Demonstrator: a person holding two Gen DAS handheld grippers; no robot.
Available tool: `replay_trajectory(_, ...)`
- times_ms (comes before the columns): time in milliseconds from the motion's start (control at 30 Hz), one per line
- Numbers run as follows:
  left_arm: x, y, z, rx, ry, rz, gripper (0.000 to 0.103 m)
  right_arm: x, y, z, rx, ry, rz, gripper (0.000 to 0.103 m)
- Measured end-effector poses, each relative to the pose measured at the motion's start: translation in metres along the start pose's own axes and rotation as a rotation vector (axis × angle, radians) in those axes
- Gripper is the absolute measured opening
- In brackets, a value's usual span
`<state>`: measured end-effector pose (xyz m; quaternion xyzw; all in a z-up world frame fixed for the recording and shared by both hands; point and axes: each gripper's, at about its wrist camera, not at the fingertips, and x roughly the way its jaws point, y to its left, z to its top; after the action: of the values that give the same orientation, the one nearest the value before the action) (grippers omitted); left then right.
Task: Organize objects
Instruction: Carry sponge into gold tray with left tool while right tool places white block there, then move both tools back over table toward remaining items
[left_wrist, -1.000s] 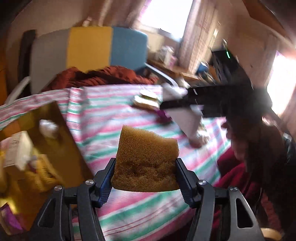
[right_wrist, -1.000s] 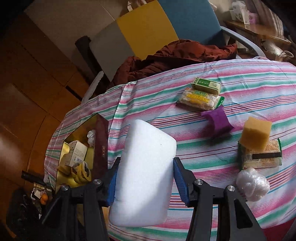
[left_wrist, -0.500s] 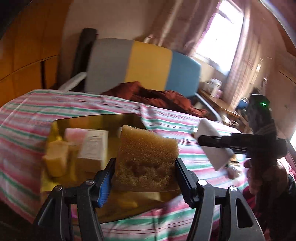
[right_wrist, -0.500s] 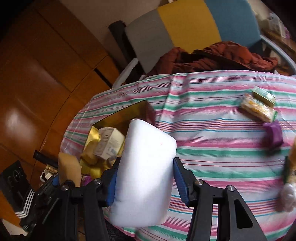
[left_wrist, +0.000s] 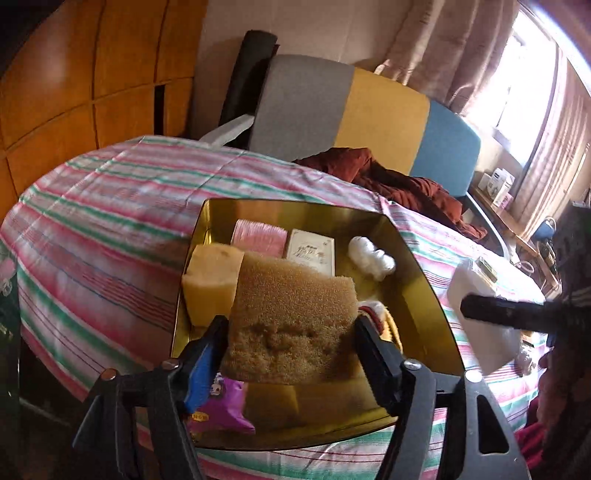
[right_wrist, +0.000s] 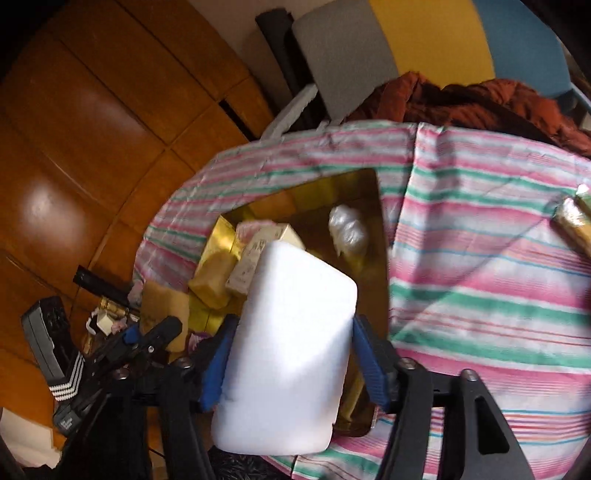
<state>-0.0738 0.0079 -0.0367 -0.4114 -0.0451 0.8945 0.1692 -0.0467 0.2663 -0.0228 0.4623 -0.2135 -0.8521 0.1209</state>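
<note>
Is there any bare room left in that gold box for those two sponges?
The gold box has bare floor along its right wall, below the white wad. Its left and back are crowded: yellow sponge, pink block, small carton. The striped cloth left of the box is bare.

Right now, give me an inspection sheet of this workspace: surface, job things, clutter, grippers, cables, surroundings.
Surface: striped cloth over a table.
Job's things: gold tray holds a yellow sponge, pink pack, small box, cotton wad and purple packet; brown sponge and white block are over it.
Clutter: snack packets at the cloth's far edge.
Grippers: left gripper jaws opening, brown sponge between them; right gripper jaws opening, white block between them.
Cables: nothing seen.
Surroundings: grey, yellow and blue chair with a rust cloth, wood panels, curtained window.
</note>
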Motion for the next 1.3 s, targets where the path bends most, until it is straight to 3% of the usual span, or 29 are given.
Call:
replay_trajectory(33, -0.002, 0.000, -0.002, -0.001, 0.002, -0.002, 0.083, 0.005, 0.001, -0.002, 0.001, 0.014, -0.012, 0.079)
replay_trajectory(100, -0.003, 0.002, -0.005, -0.007, -0.001, 0.010, 0.084, 0.010, -0.001, -0.007, 0.010, 0.026, -0.018, 0.087)
replay_trajectory(433, -0.014, 0.002, -0.003, -0.002, -0.022, 0.065, 0.084, 0.009, -0.006, -0.016, 0.046, 0.023, -0.022, 0.091)
replay_trajectory(933, -0.038, -0.014, -0.008, 0.021, -0.078, 0.131, 0.084, -0.005, 0.029, -0.032, -0.124, -0.082, -0.202, 0.100)
replay_trajectory(1300, -0.040, -0.036, -0.013, 0.094, -0.084, 0.126, 0.084, -0.021, 0.023, -0.041, -0.128, -0.134, -0.263, 0.102)
